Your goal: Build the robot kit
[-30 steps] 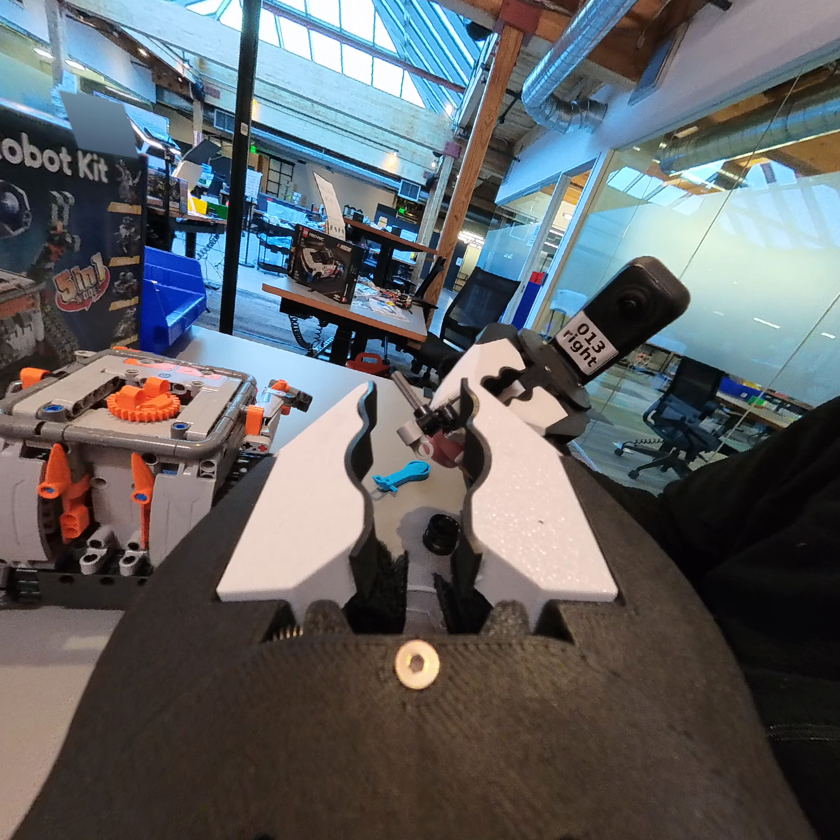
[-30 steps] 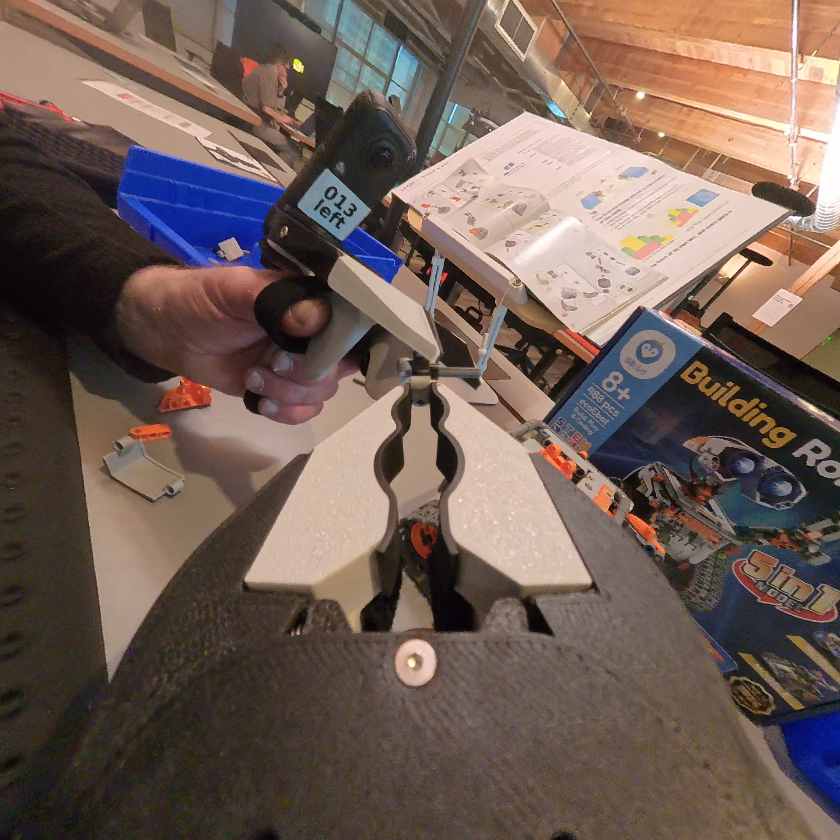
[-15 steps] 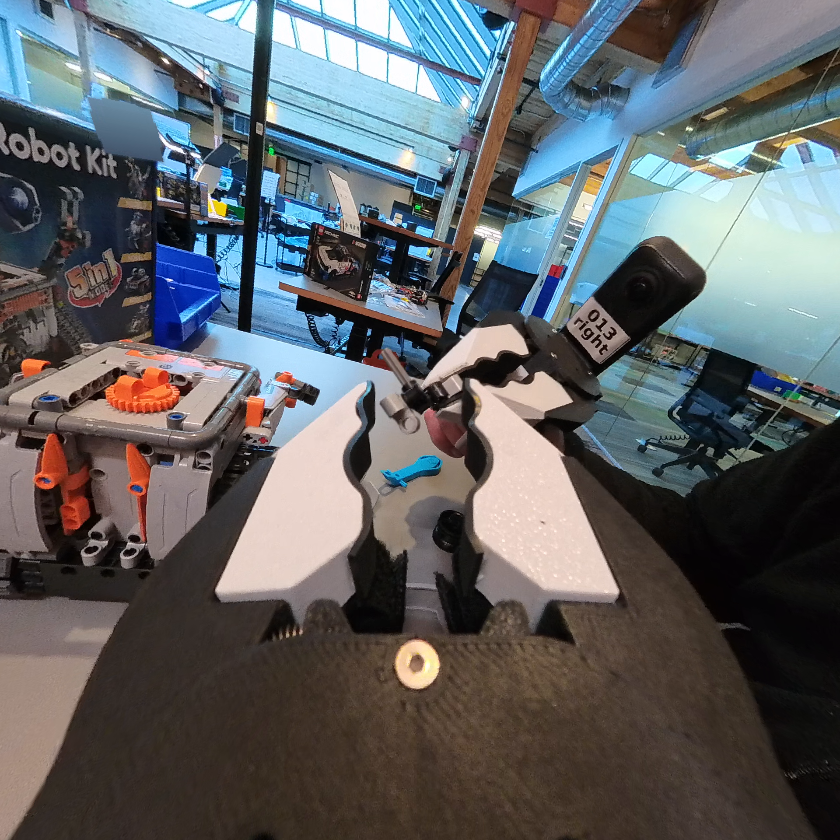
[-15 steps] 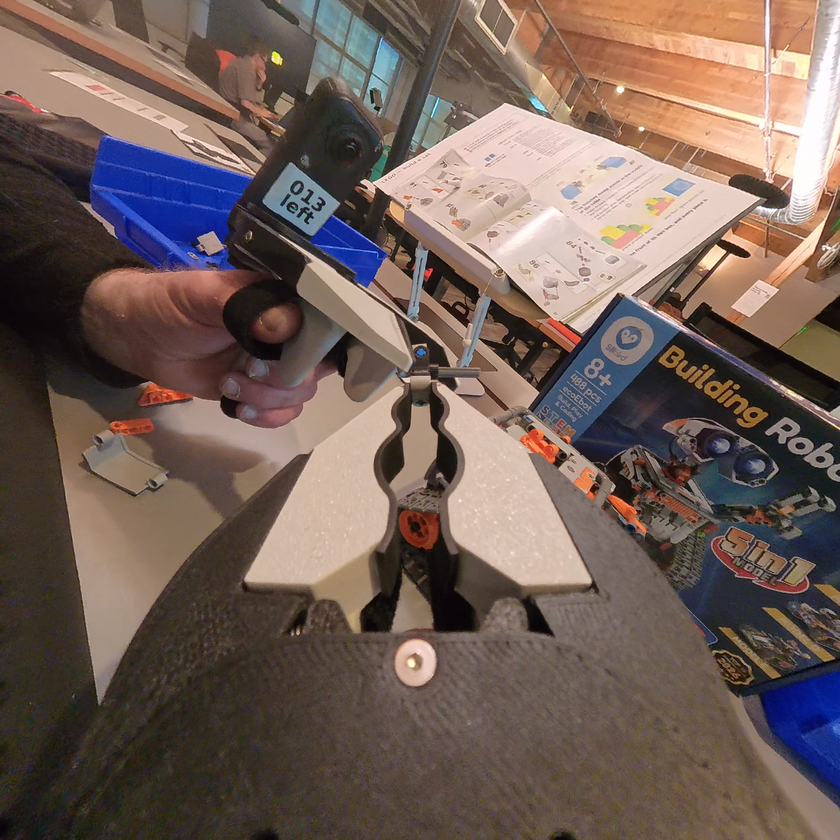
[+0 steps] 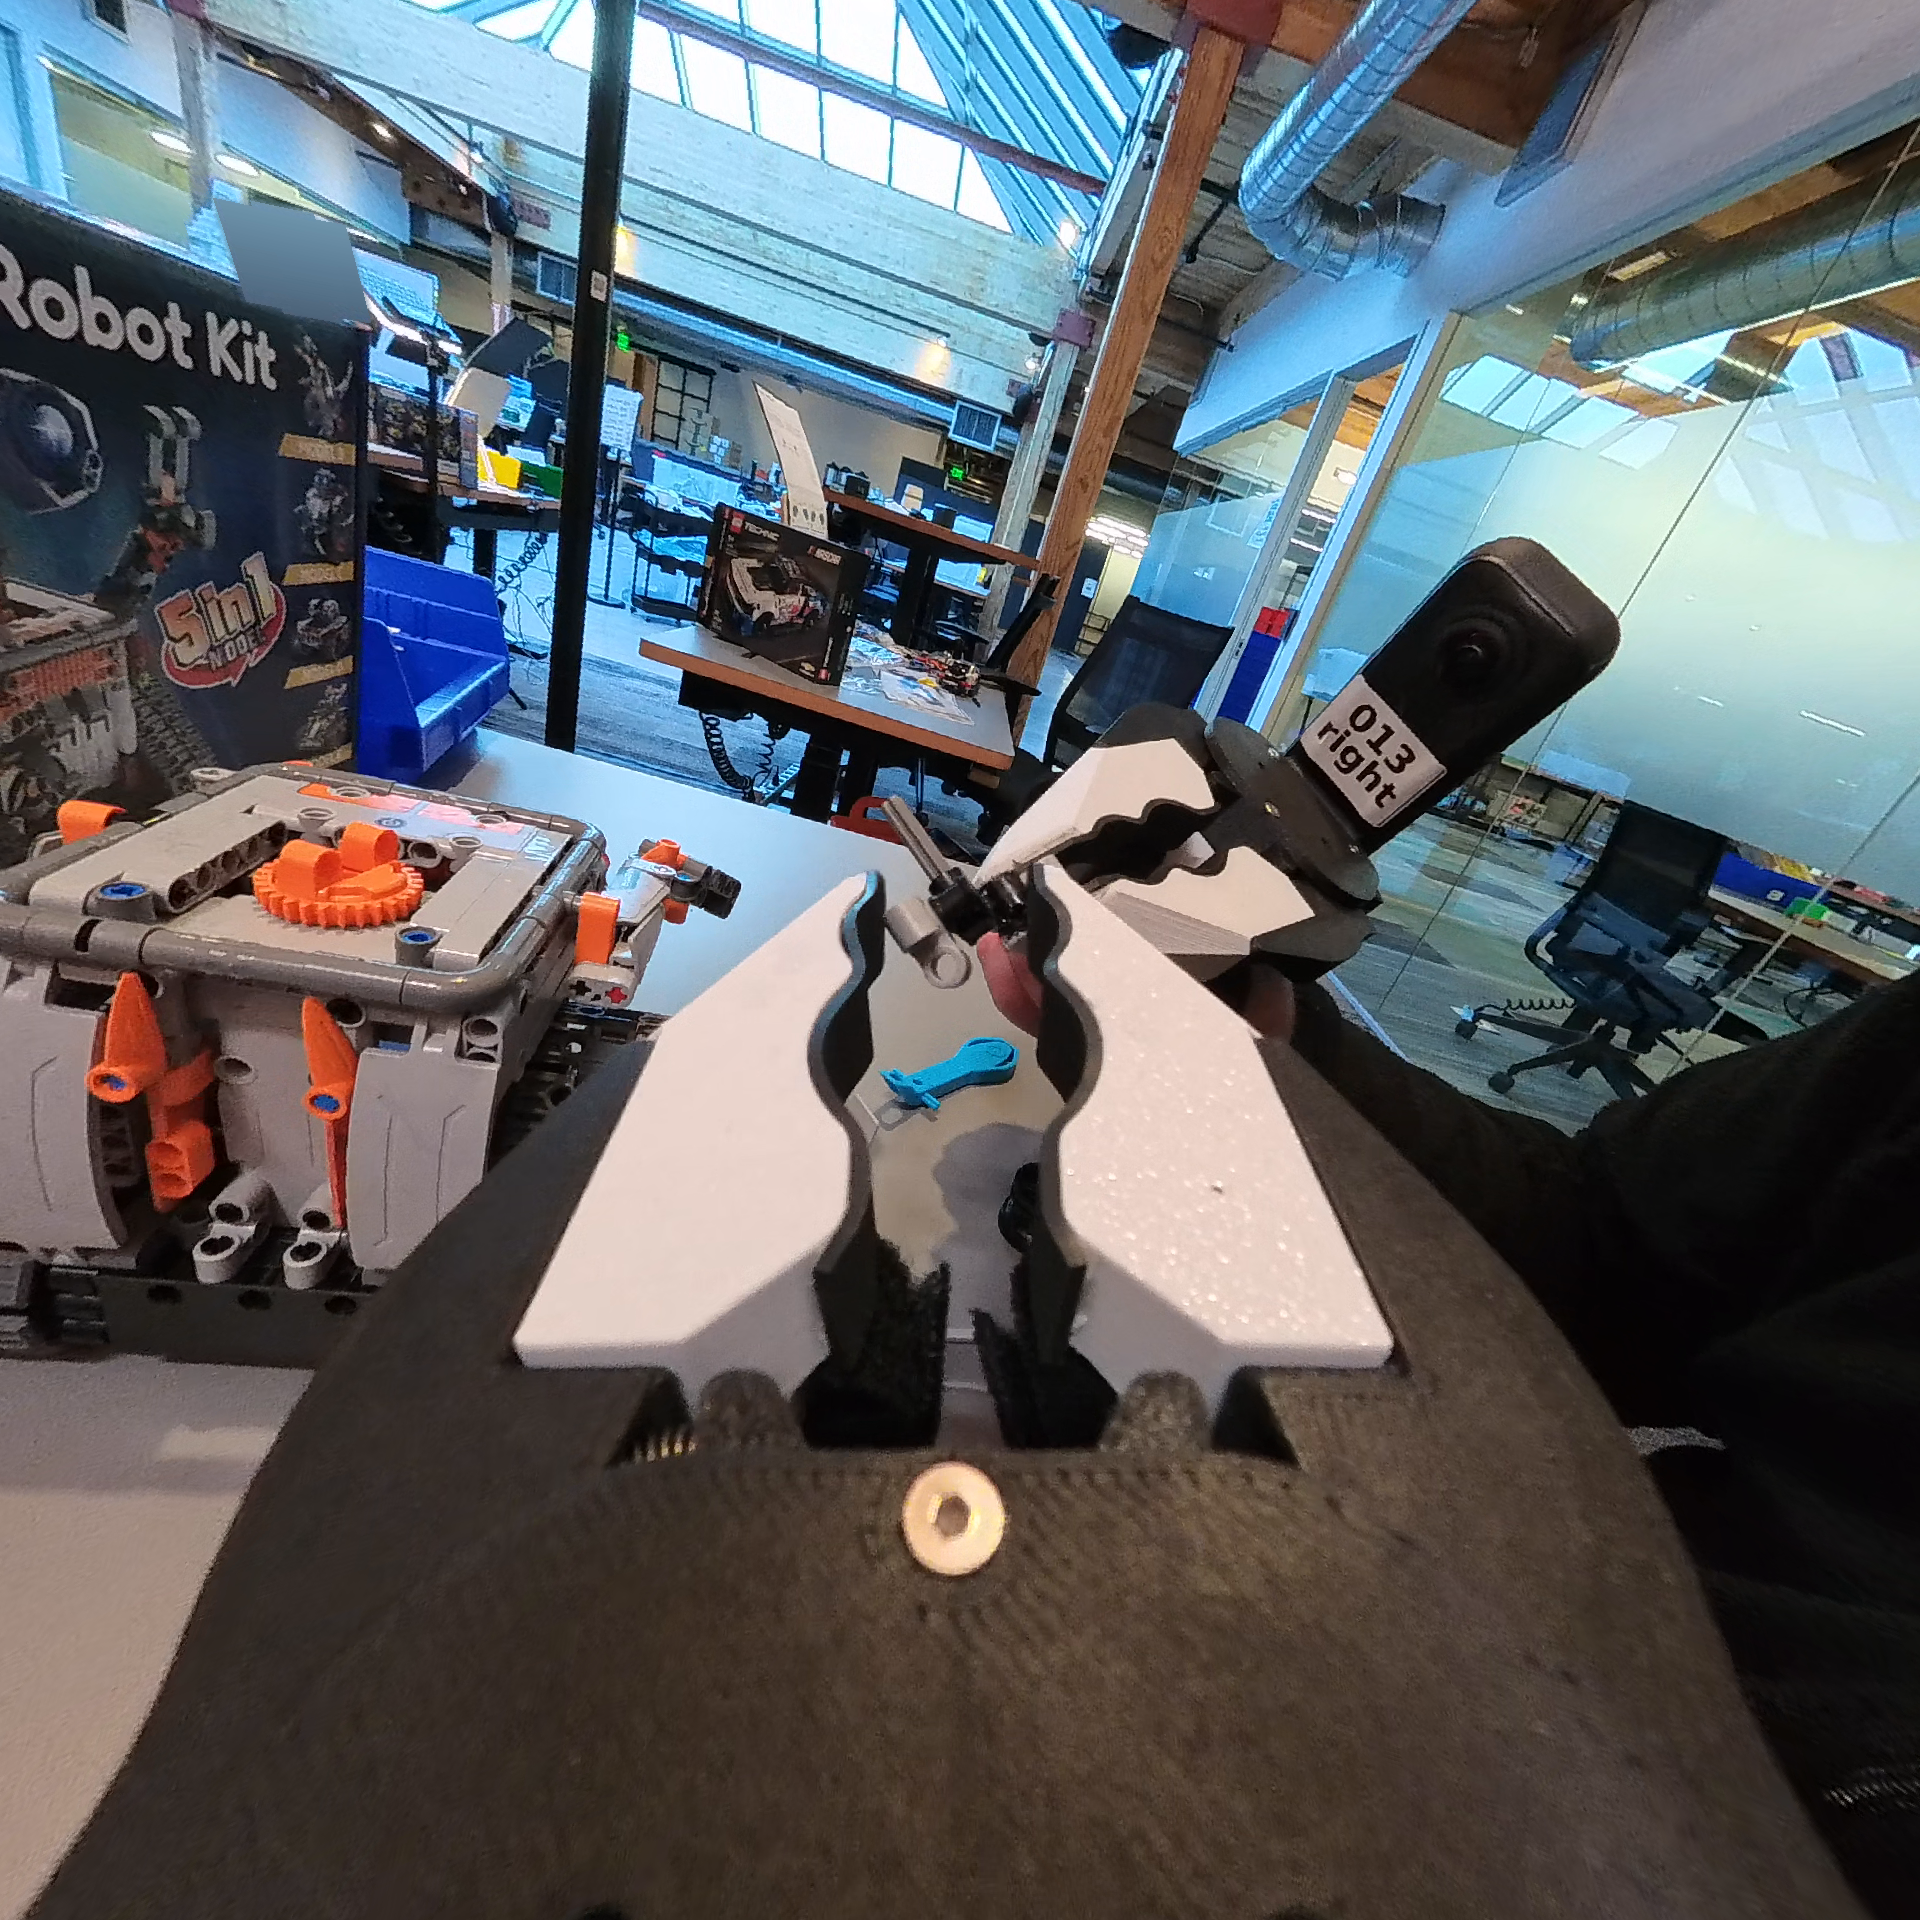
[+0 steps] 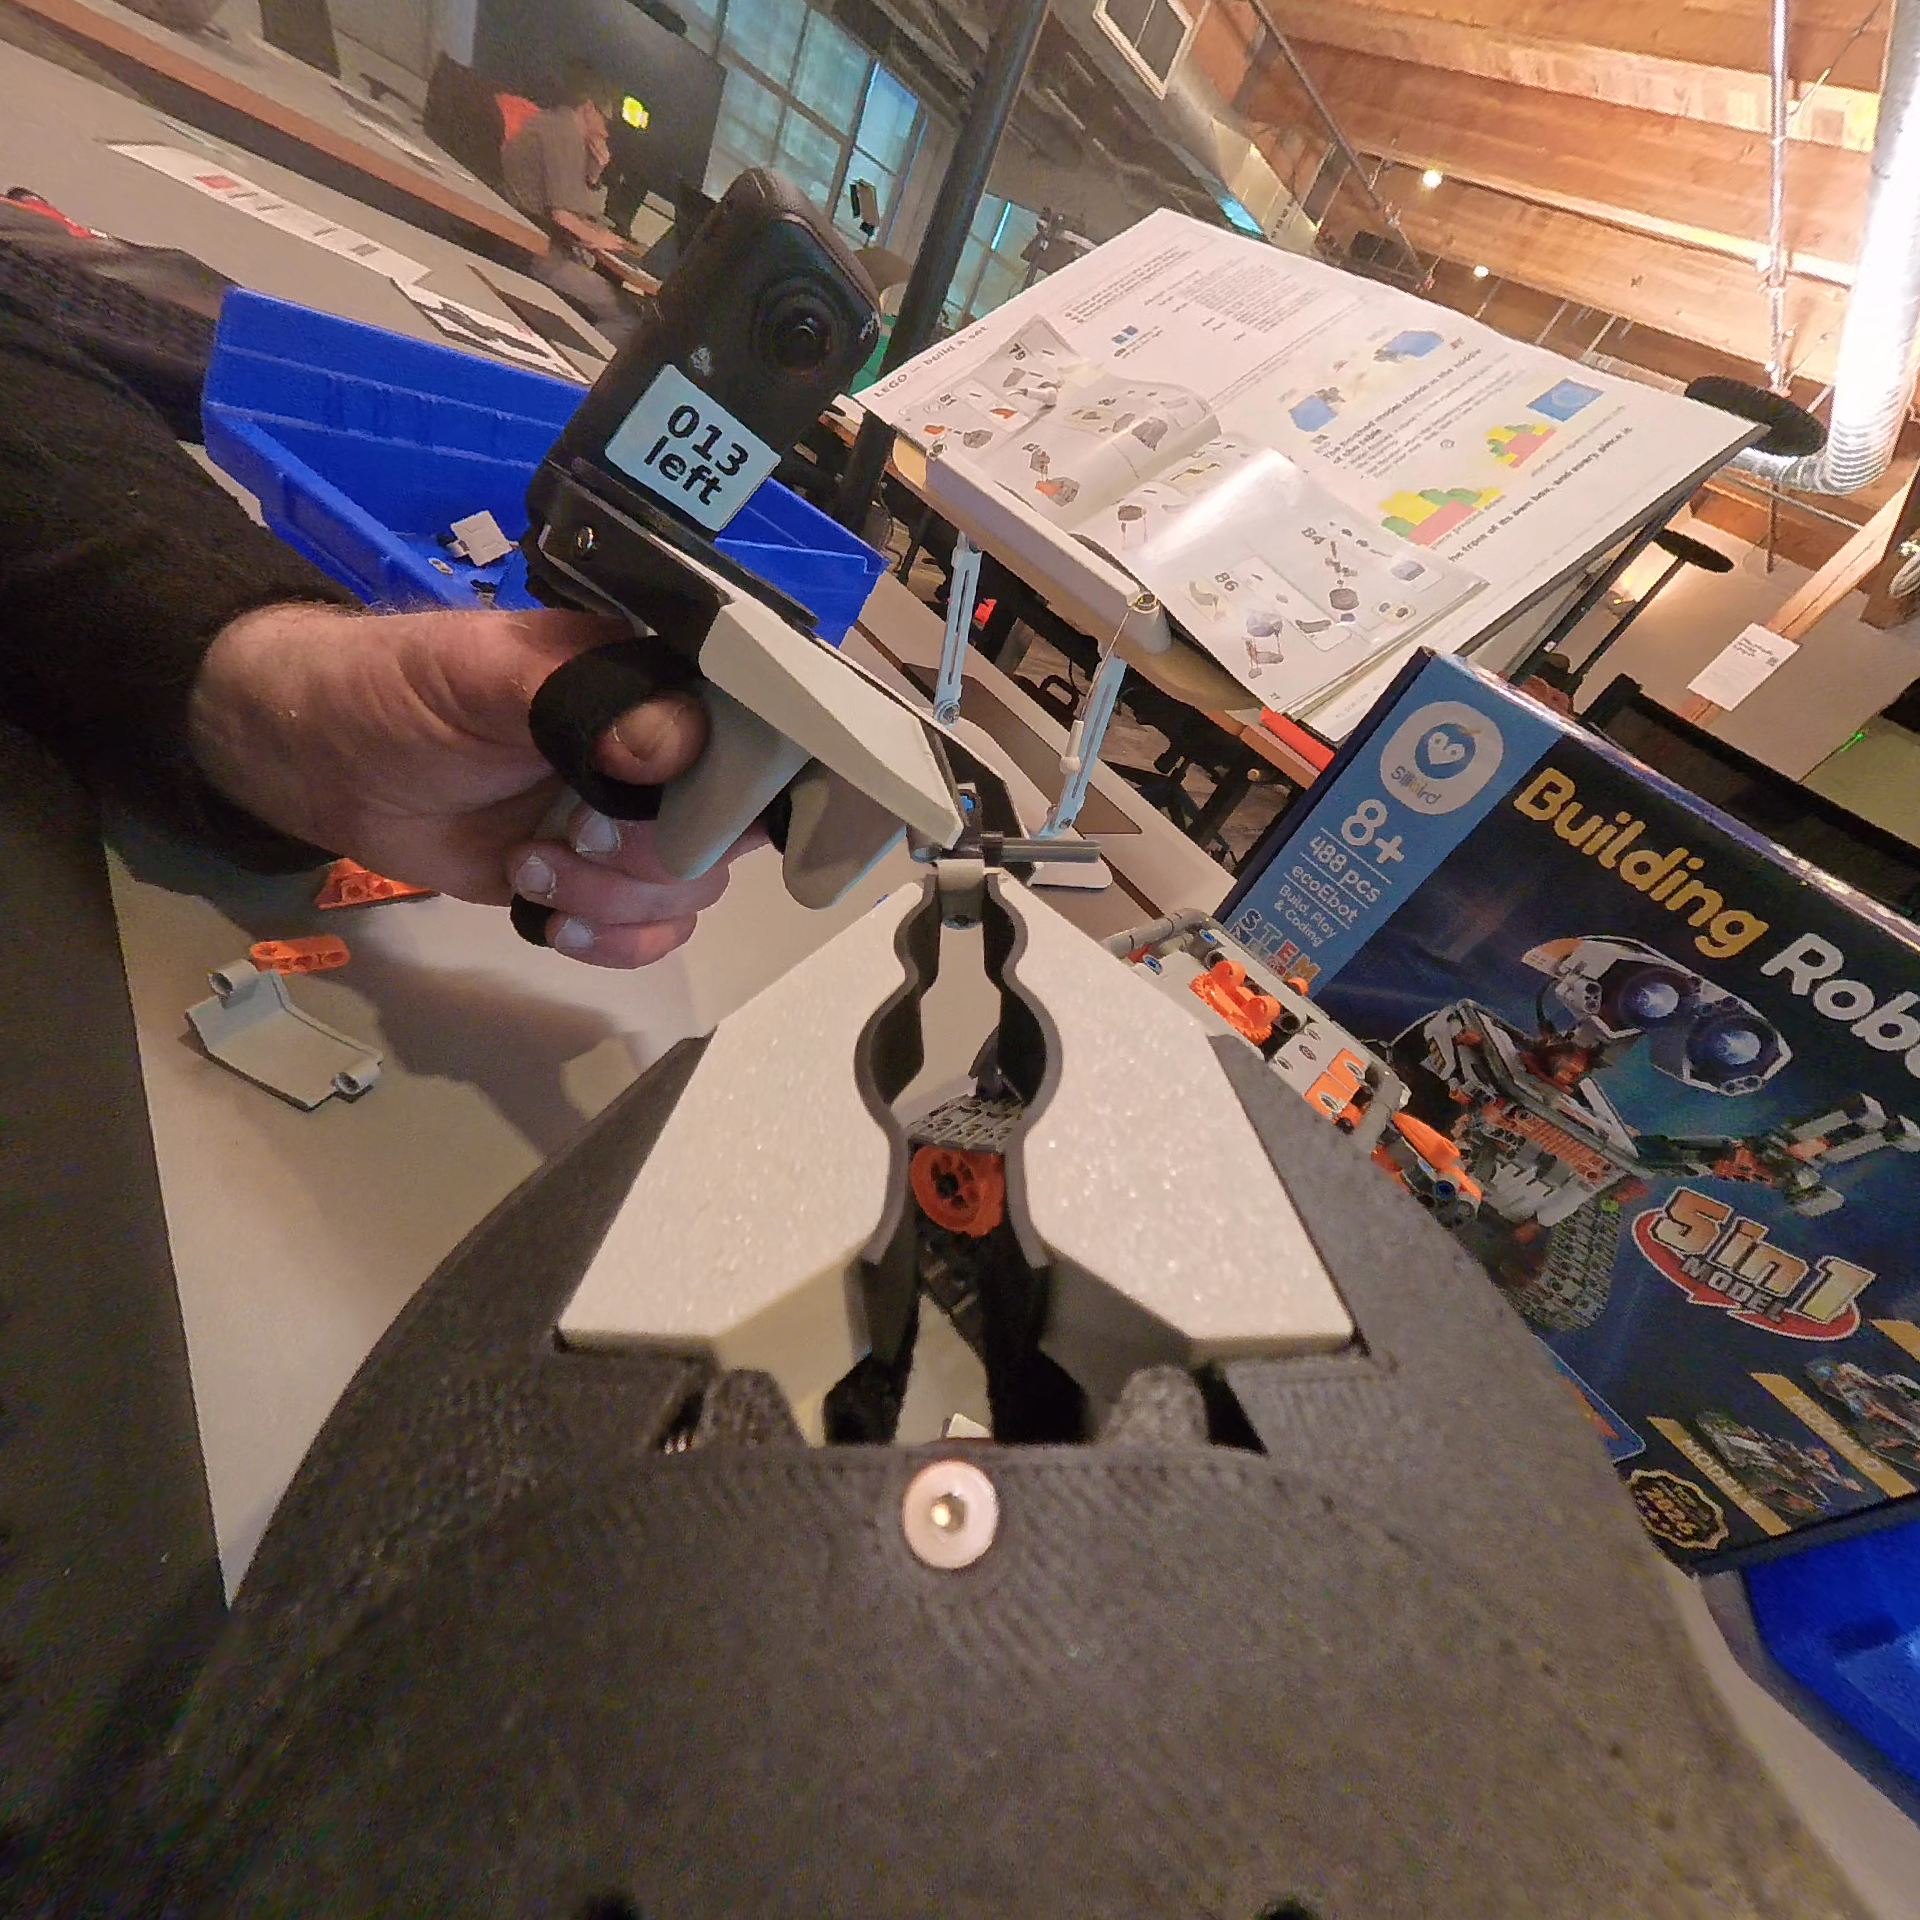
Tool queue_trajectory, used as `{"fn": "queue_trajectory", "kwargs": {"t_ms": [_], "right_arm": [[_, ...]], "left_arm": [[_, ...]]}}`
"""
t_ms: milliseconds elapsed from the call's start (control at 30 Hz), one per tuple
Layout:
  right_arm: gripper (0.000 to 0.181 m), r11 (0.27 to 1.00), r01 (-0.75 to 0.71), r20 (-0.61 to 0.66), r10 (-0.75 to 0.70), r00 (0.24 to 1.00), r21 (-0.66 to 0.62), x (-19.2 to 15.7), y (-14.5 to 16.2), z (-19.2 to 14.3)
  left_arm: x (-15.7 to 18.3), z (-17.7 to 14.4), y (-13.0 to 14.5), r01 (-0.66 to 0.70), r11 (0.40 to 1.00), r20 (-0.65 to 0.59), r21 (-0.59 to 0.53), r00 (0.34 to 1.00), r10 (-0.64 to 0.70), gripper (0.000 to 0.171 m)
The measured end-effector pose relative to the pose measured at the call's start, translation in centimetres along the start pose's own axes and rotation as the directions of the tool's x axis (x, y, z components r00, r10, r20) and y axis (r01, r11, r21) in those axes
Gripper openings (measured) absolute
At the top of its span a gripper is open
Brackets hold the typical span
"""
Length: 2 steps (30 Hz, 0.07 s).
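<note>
My right gripper is shut on a small grey connector with a dark axle through it, held in the air. It also shows in the left wrist view, with the connector between my left fingertips. My left gripper is open around that piece, jaws a finger's width apart. A hand holds it in the right wrist view. A grey and orange brick robot model stands on the table to its left and also shows in the right wrist view.
A blue part and a black ring lie on the grey table under the grippers. A kit box, an open instruction booklet on a stand, a blue bin, a grey panel and orange parts surround them. Both grippers' tips are close together, under 4 cm apart.
The two grippers have drawn closer together. The connector has shifted left and up between my left fingertips. The left jaws have narrowed a little.
</note>
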State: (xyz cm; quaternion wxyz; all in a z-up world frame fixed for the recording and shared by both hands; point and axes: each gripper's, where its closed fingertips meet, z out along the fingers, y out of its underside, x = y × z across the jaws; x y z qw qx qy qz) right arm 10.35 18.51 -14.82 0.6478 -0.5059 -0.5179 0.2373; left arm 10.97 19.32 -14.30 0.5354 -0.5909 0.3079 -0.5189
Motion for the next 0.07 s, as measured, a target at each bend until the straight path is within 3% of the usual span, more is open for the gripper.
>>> {"fn": "queue_trajectory", "kwargs": {"t_ms": [67], "right_arm": [[0.005, 1.000, -0.004, 0.004, 0.004, 1.000, 0.002, -0.02, 0.00, -0.04]], "left_arm": [[0.04, -0.02, -0.05, -0.002, 1.000, -0.003, 0.003, 1.000, 0.002, 0.022]]}}
